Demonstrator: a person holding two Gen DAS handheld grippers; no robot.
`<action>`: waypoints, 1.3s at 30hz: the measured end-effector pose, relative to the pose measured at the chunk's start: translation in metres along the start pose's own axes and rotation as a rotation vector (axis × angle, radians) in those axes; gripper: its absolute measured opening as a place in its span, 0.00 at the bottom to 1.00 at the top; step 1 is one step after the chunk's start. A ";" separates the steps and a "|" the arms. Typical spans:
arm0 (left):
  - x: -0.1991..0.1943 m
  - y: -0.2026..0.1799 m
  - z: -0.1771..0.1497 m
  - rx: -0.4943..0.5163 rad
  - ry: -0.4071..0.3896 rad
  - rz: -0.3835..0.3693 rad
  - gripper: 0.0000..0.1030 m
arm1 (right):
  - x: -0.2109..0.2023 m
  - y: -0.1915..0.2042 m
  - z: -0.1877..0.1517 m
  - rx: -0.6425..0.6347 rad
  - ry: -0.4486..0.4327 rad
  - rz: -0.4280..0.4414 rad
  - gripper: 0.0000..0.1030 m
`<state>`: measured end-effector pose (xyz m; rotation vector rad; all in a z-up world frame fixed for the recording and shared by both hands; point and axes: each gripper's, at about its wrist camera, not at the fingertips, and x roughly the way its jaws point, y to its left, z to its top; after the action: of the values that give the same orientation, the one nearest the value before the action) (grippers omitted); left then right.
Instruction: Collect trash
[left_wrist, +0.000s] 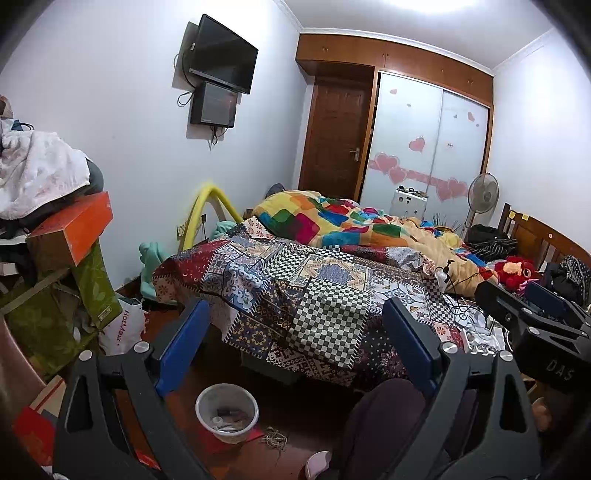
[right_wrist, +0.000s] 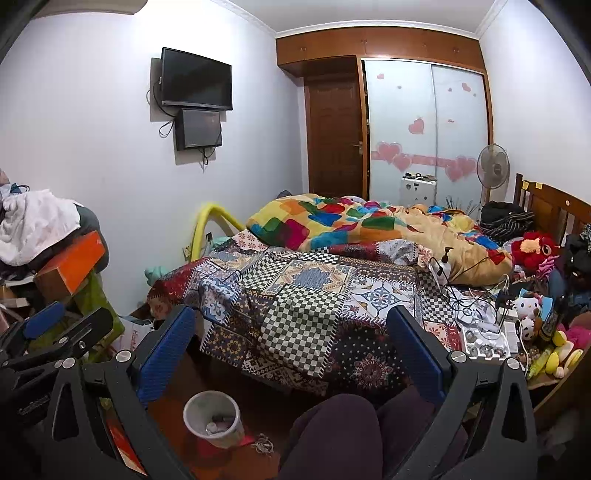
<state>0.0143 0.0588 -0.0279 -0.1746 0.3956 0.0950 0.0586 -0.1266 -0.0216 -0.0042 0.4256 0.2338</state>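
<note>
"HotMax" is read on a white bag (left_wrist: 123, 326); the bin's (left_wrist: 226, 412) contents are indistinct. Left gripper (left_wrist: 295, 347) and right gripper (right_wrist: 291, 354) are spread wide, empty.

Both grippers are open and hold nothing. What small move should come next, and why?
Probably lower the left gripper toward the tangle of string on the floor beside the small bin. Both it and the right gripper stand open and empty above the floor, and the string looks like the nearest loose trash, lying just outside the bin that already holds scraps.

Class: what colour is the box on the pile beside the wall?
Orange; the box shows best in the left wrist view.
</note>
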 end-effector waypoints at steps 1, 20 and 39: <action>0.000 0.000 0.000 0.001 0.001 0.001 0.92 | -0.001 0.000 0.000 -0.001 0.001 0.000 1.00; 0.002 -0.002 -0.001 0.001 0.005 -0.008 0.93 | 0.000 0.000 -0.001 -0.001 0.003 -0.002 1.00; 0.000 0.004 0.000 -0.008 -0.009 -0.015 0.95 | 0.001 -0.003 0.000 -0.001 0.006 0.001 1.00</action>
<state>0.0133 0.0623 -0.0286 -0.1845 0.3847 0.0828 0.0598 -0.1292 -0.0217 -0.0053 0.4315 0.2347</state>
